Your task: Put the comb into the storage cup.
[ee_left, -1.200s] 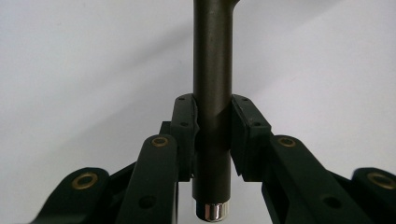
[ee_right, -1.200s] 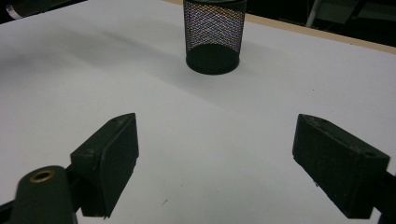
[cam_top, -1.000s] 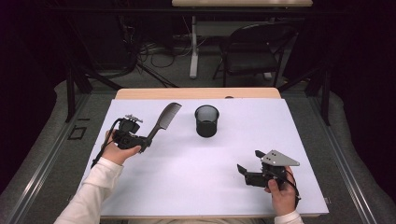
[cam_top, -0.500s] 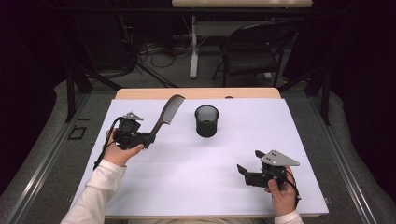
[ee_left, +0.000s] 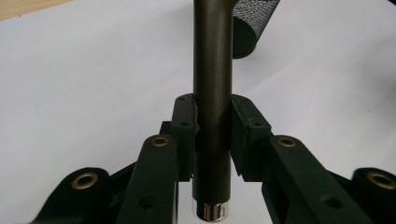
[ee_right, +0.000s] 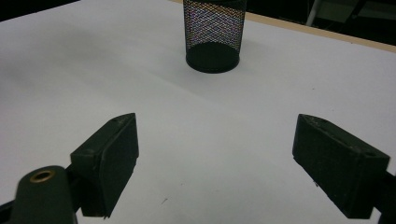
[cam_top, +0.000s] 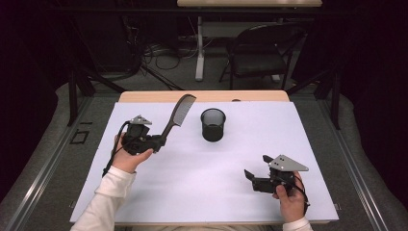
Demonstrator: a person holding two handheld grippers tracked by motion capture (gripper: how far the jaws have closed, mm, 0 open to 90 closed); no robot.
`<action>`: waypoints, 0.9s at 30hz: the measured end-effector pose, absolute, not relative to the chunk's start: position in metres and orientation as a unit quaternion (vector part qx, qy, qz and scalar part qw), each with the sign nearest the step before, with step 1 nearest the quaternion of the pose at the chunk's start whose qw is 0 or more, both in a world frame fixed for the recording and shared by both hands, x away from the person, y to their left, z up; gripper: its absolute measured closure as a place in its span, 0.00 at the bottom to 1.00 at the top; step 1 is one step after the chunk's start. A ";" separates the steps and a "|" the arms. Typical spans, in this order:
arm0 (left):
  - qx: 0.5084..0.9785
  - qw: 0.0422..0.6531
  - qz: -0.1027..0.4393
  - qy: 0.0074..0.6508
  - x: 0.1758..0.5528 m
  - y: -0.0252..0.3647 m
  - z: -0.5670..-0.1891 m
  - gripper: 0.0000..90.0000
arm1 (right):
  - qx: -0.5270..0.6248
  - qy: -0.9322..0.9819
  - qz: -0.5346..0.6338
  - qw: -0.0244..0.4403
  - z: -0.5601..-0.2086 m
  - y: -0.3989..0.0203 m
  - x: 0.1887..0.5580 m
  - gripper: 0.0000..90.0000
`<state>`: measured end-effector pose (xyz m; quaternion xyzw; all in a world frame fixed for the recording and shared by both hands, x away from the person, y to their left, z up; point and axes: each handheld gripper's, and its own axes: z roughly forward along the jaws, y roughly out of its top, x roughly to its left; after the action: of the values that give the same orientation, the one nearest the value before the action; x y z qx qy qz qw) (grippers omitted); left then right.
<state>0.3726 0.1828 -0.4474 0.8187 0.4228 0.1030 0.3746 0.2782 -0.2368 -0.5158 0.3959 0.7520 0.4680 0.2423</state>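
The left gripper (cam_top: 159, 140) is clamped on the round handle of the long black plastic comb (cam_top: 177, 117), which is held clear of the white table covering (cam_top: 192, 183) with its toothed end slanting toward 1 o'clock; the step in hand appears to be carrying the comb to the black wire-mesh cylindrical cup (cam_top: 213, 124), which stands upright at 3 o'clock from the comb. The right gripper (cam_top: 251, 177) rests at 5 o'clock from the cup, jaws wide apart and holding nothing. The next move likely calls for bringing the comb above the cup rim and turning it near upright before release.
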 end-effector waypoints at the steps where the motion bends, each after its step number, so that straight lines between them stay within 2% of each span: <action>1: 0.817 0.377 0.109 0.423 0.372 0.182 -0.448 0.81 | 0.396 0.752 0.468 0.242 -0.516 -0.237 0.278 0.16; 16: 0.780 0.431 0.158 0.426 0.360 0.183 -0.451 0.81 | 0.397 0.751 0.468 0.245 -0.516 -0.237 0.278 0.16; 27: 0.769 0.450 0.170 0.421 0.352 0.173 -0.461 0.81 | 0.400 0.751 0.466 0.244 -0.516 -0.237 0.278 0.16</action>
<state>0.3524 0.1733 -0.4609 0.7691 0.4212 0.1702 0.4496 0.2783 -0.2366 -0.5164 0.3996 0.7508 0.4657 0.2444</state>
